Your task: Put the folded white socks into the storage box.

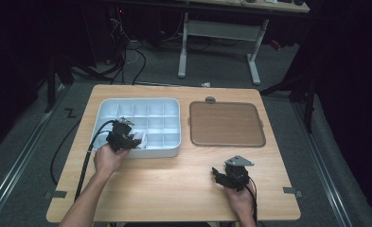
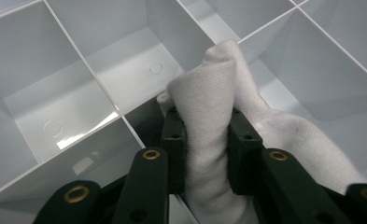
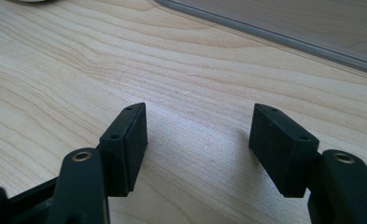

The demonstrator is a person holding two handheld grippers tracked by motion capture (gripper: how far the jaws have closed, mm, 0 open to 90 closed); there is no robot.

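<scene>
At centre left, the left gripper (image 2: 203, 140) clenched a white folded cloth (image 2: 209, 98) over the pale-blue compartmented plastic tray (image 1: 172, 106); lower right, the right gripper (image 3: 197, 140) stood released.

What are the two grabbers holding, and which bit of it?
The left gripper pinches a white cloth at a bunched fold near its middle, over the divided tray. The right gripper holds nothing; its jaws stand open.

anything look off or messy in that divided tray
Nothing spilled or damaged. The white cloth is bunched and draped over a divider of the tray, straddling compartments rather than lying in one, pinched by the left gripper. The right gripper is open over bare table.
</scene>
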